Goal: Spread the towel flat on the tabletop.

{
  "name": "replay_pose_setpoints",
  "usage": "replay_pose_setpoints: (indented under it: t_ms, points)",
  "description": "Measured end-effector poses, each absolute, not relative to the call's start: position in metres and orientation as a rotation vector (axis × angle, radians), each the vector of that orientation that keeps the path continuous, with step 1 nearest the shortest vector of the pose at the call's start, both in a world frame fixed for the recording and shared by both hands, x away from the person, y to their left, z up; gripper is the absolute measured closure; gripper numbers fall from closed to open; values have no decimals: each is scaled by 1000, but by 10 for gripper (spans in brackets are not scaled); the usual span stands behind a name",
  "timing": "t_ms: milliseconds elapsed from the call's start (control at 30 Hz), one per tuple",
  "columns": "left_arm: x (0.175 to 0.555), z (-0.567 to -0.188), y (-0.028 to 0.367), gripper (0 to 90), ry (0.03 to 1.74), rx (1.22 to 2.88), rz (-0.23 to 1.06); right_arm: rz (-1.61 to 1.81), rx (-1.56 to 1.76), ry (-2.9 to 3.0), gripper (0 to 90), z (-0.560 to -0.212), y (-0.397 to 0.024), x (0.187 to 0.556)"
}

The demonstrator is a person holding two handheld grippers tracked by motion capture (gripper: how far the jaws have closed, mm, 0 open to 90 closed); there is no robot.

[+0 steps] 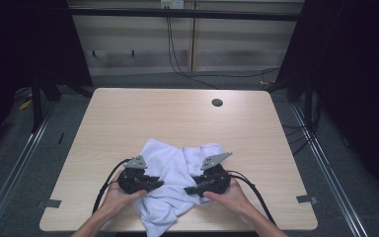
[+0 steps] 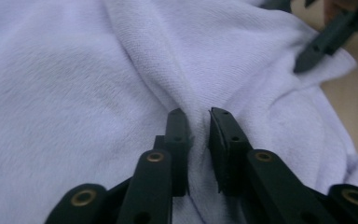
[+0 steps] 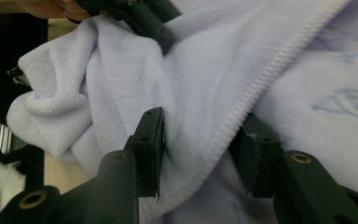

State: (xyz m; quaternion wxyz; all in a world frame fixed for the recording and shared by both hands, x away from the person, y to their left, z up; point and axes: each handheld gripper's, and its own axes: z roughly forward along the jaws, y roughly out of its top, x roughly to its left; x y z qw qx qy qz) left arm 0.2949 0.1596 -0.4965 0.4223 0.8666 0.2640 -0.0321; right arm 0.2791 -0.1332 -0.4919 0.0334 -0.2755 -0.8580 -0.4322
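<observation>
two forearms come in from the bottom of the high view, each hand wrapped around a black gripper at the near edge of the wooden table (image 1: 128, 113). between them lies a crumpled white garment (image 1: 170, 173), bunched at the near middle of the table, with one end reaching the near edge and the rest spread a little toward the centre. the left gripper (image 1: 150, 185) sits at the garment's left side, its jaws pointing right into the cloth; in the left gripper view its jaws (image 2: 198, 126) stand close together with a raised fold of the white fleece (image 2: 121, 79) pinched in the narrow gap, the pads pressing the ridge from both sides. the right gripper (image 1: 192, 188) sits at the garment's right side, its jaws pointing left toward the other one; in the right gripper view its jaws (image 3: 200, 140) stand well apart, straddling a thick fold with a ribbed hem running diagonally through the gap. the left pad touches the cloth, while the right pad seems to stand just clear of the hem, so the grip looks loose rather than clamped. a faint blue print (image 3: 354, 102) shows on the flatter cloth to the right. farther off, a round cable hole (image 1: 217, 102) sits near the table's far edge, and dark cables (image 1: 177, 59) hang down the pale wall beyond.
</observation>
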Motion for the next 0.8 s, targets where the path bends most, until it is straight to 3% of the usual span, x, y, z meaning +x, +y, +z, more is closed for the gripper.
replay_pose_setpoints:
  t_ms: [167, 267, 367, 467, 600, 700, 800]
  points:
    - [274, -490, 173, 729, 656, 2162, -130, -1425, -896, -2621, 578, -476, -155, 266]
    - [280, -483, 177, 674, 662, 2103, -121, -1509, -979, -2607, 688, -463, -170, 274]
    - [297, -478, 168, 655, 685, 2062, -92, -1539, -1024, -2602, 707, -461, -172, 287]
    - [315, -480, 159, 598, 724, 2053, -68, -1501, -1020, -2626, 621, -467, -160, 305]
    - [324, -493, 152, 417, 806, 2080, -71, -1394, -983, -2649, 501, -487, -142, 320]
    - [318, -498, 145, 417, 753, 2121, -90, -1390, -978, -2650, 439, -494, -139, 318]
    - [313, -500, 141, 564, 723, 2151, -79, -1345, -963, -2716, 384, -493, -133, 312]
